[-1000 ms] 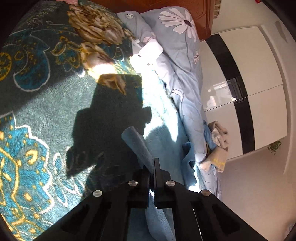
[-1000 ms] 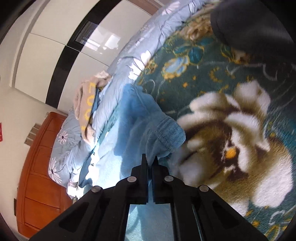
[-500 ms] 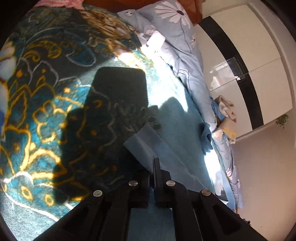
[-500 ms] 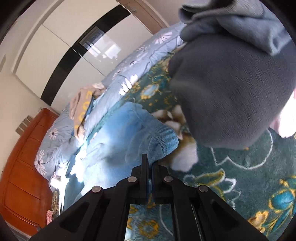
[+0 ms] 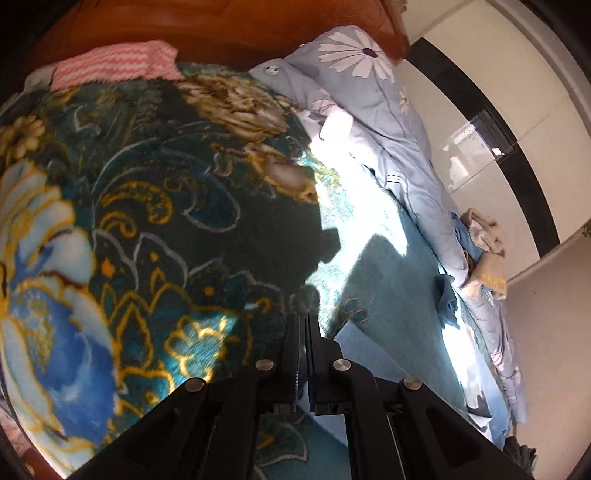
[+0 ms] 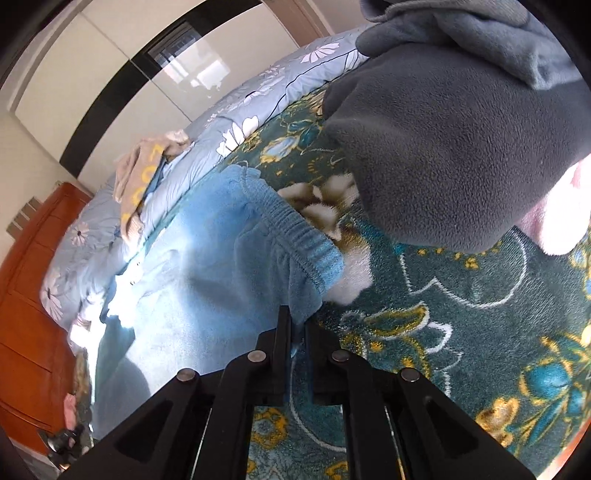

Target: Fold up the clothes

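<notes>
Right gripper (image 6: 295, 325): fingers drawn nearly together, a narrow slit between them, with the ribbed elastic hem of the light blue garment (image 6: 207, 258) pinched in that slit. The garment spreads away from the fingers to the left across the floral blanket (image 6: 461, 332), its waistband bunched up in a ridge just above the fingertips; part of the fabric is washed out by a sun patch. Above and to the right, a dark grey fleece item (image 6: 443, 140) fills the upper part of the right wrist view, lying over the blanket, with a pale pink fabric edge (image 6: 561, 221) beside it. Left gripper (image 5: 303, 325): fingers likewise almost closed, only a thin gap; a bit of blue cloth shows low between them, but I cannot tell for certain whether it is clamped. In the left wrist view, a flat light blue panel of the garment (image 5: 369, 354) lies just right of the fingers on the dark teal blanket (image 5: 166, 206). Strong sunlight and hard shadows cross the bed. Along the far side runs a pale blue daisy-print quilt (image 5: 388, 110) with a beige garment (image 5: 487, 258) heaped on it. A pink-and-white striped cloth (image 5: 118, 66) sits at the wooden headboard (image 5: 221, 29). White wardrobe with black band (image 5: 517, 110) behind.
</notes>
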Motion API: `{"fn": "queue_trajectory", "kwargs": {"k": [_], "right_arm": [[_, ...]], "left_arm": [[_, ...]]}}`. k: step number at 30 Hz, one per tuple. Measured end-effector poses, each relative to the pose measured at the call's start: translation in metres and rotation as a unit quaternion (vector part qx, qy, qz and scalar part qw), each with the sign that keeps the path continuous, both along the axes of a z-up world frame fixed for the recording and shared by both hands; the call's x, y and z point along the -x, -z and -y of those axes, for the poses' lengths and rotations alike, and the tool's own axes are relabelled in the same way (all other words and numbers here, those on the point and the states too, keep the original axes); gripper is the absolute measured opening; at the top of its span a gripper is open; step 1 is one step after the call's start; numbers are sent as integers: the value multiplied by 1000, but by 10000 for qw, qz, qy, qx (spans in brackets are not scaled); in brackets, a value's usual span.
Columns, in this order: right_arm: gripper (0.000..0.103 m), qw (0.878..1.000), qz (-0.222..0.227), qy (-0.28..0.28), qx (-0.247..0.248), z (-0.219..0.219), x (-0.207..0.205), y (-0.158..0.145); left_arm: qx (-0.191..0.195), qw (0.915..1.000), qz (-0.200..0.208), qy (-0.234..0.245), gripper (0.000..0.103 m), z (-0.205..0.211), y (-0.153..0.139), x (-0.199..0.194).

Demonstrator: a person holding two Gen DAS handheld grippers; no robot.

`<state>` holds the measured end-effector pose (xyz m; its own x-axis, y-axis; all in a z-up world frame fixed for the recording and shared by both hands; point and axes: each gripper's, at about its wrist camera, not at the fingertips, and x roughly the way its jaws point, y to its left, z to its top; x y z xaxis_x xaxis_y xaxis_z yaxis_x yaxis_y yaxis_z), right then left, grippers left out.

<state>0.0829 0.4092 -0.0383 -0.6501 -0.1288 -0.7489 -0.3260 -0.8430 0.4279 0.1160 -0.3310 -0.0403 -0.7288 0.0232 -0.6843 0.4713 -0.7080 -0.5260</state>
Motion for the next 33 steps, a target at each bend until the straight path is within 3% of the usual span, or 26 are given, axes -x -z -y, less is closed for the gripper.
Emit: {"fn": "queue_trajectory", "kwargs": {"k": [3,4,6,8,10,15,17,20,24,26,27,28,29,30,33], "right_arm": [[28,9978,52,138,-653,10,-6,-19],[37,9965,23,182,-817,13,-9,-26],[45,9940,-44,220,-1071,18,-12,-37],[46,9935,-99,220,-1117,21,-12,-43],[46,9947,-126,135,-1007,23,-10,-44],[46,9968,53,119,-783,26,0,-31],[46,9974,99,101,-709,27,3,-26],[46,9977,134,58,-666,29,5,-21],[46,9982,177,37,-577,28,7,-15],[46,9984,208,40,-519,27,10,-10],[46,9986,221,39,-486,26,11,-8],[46,9987,229,28,-459,26,12,-7],[46,9987,233,9,-452,27,14,-7],[46,9987,235,-12,-456,28,15,-6],[46,9986,233,-63,-468,29,18,-8]], "left_arm": [[538,9952,-139,808,37,-37,-25,59],[713,9908,-175,1137,43,-53,-32,82],[1021,9767,-133,1881,45,-89,-43,130],[1395,9555,-55,2598,47,-133,-46,174],[1775,9278,90,3281,52,-181,-42,216],[2494,8630,555,4359,52,-278,-15,288],[2628,8432,849,4612,52,-301,1,308],[2836,8233,1200,4769,52,-316,22,327],[2597,8234,1230,4893,52,-313,31,332],[2494,8301,1153,4852,51,-306,31,330],[2445,8338,1107,4824,47,-302,31,328],[2412,8397,1072,4745,32,-298,30,328],[2352,8480,1048,4633,21,-291,28,329],[2234,8615,916,4466,6,-278,21,328],[1818,9024,387,3887,6,-230,-10,320]]}}
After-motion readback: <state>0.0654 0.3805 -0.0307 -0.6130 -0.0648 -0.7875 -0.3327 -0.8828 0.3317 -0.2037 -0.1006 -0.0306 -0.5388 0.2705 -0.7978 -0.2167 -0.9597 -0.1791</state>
